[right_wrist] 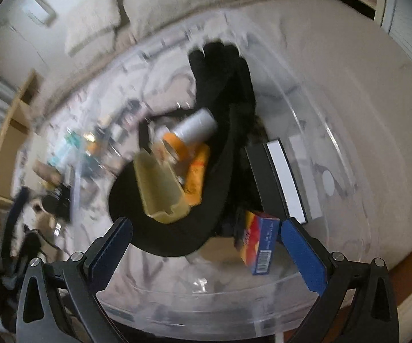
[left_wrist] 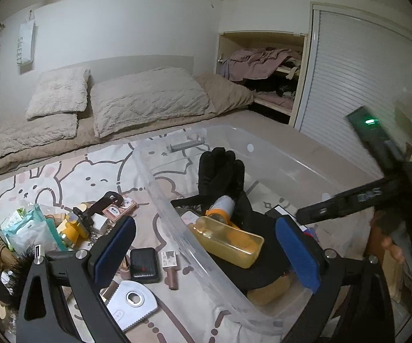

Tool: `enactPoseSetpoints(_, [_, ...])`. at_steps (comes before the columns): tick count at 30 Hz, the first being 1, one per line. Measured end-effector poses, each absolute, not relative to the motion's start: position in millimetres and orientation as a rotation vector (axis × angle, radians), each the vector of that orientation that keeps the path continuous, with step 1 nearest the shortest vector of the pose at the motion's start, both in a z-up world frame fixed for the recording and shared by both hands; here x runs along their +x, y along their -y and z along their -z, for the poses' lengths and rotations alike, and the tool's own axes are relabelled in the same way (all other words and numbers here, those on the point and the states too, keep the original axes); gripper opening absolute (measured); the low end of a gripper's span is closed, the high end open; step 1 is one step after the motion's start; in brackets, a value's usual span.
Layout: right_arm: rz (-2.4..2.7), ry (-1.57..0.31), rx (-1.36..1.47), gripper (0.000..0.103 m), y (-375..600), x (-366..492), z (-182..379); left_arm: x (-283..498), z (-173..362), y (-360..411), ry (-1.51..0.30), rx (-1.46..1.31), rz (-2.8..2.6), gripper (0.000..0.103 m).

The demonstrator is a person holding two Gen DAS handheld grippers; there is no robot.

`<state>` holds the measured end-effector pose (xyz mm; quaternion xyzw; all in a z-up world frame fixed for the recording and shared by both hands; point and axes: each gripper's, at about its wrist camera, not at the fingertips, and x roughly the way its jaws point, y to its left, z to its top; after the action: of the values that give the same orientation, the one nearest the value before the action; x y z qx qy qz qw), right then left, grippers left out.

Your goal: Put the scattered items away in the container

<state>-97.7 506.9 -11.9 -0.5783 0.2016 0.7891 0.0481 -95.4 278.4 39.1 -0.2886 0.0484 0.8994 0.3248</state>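
Both tongs stand spread wide and hold nothing: I read the left tongs [left_wrist: 206,248] straddling the near wall of the clear container [left_wrist: 160,188], the right tongs [right_wrist: 206,253] hovering over its near rim. Inside already lie a yellow case [left_wrist: 229,238], a black glove [left_wrist: 220,171] and a blue box [right_wrist: 263,245]. Lower left, on the printed bed cover, a black case [left_wrist: 144,264], a metal scraper [left_wrist: 133,305] and wipes packs [left_wrist: 26,228] remain. I judge the task roughly half done.

Two pale pillows [left_wrist: 106,97] lay on the bed [left_wrist: 49,143] under a hanging paper bag [left_wrist: 26,44], beside an open closet [left_wrist: 263,71] and a slatted door [left_wrist: 349,85].
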Motion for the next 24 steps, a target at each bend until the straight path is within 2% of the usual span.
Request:
enactPoseSetpoints(5, [-2.308,-0.507,-1.88,0.103,-501.1,-113.1,24.0,-91.5,-41.6,-272.0,-0.112,-0.746,-2.348,0.099])
enactPoseSetpoints(11, [-2.221,-0.503,-2.001,0.103,-497.1,-129.8,41.6,-89.5,-43.8,-264.4,-0.093,-0.738,-2.35,0.099])
enactPoseSetpoints(20, [-1.998,-0.368,-2.097,0.103,-493.9,-139.3,71.3,-96.9,-42.5,-253.8,-0.058,-0.747,-2.348,0.099])
enactPoseSetpoints(22, [-1.963,-0.394,-2.153,0.103,-493.5,-139.7,79.0,-97.6,-41.3,-252.2,-0.052,-0.75,-2.343,0.099])
enactPoseSetpoints(24, [-1.977,-0.512,-2.179,0.103,-495.4,-138.7,78.6,-98.1,-39.7,-250.5,-0.048,-0.753,-2.338,0.099])
